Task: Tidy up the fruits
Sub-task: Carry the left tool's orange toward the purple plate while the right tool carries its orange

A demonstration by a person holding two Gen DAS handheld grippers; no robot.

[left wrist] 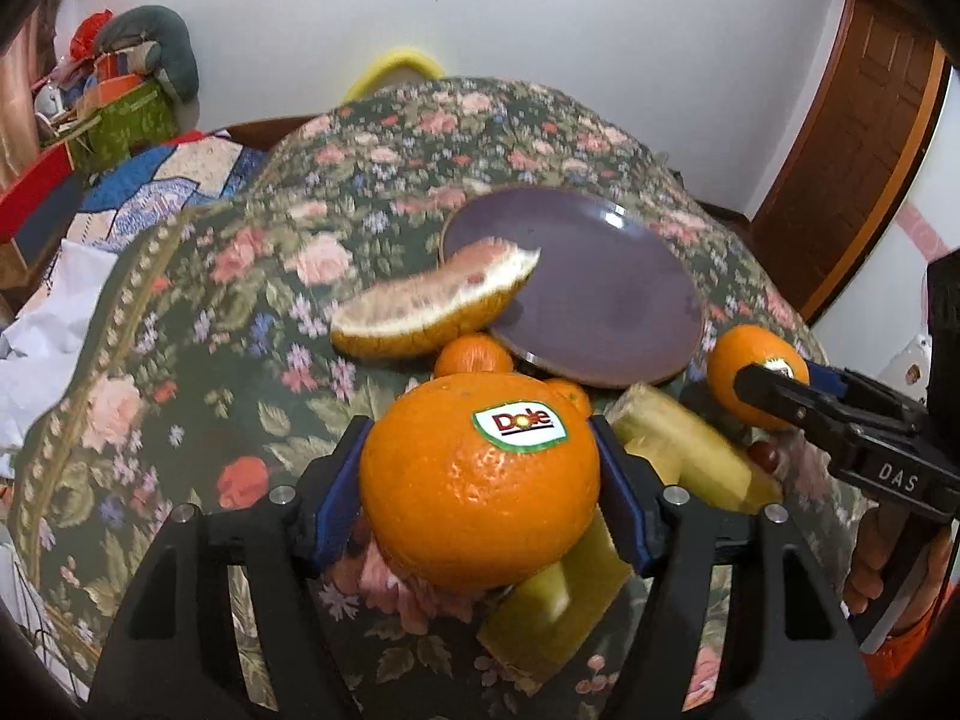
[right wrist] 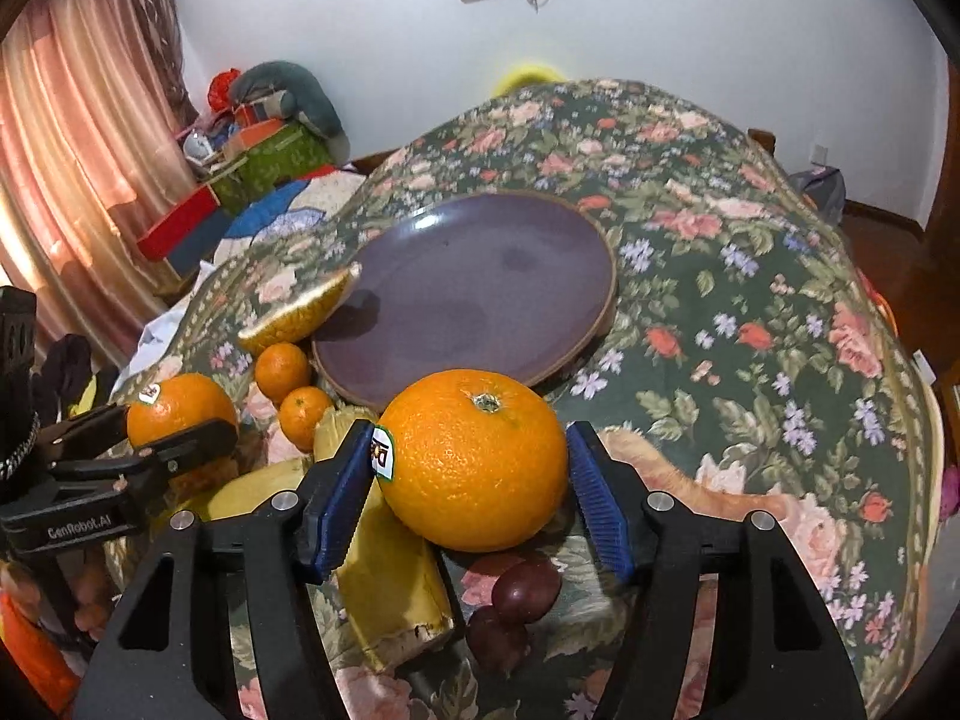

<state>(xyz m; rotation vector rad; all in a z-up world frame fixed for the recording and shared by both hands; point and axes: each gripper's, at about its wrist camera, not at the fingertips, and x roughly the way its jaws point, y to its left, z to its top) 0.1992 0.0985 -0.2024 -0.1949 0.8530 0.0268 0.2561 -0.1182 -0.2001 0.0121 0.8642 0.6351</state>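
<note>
Left gripper [left wrist: 480, 468] clamps one orange [left wrist: 480, 480]; right gripper [right wrist: 468, 480] brackets another orange [right wrist: 474, 456], right pad apparently clear. Next: carry both onto the purple plate [right wrist: 540, 222].

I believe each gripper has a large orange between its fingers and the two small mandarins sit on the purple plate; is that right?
Not quite: the right wrist view shows the small mandarins on the tablecloth beside the purple plate, not on it. The rest stands.
</note>
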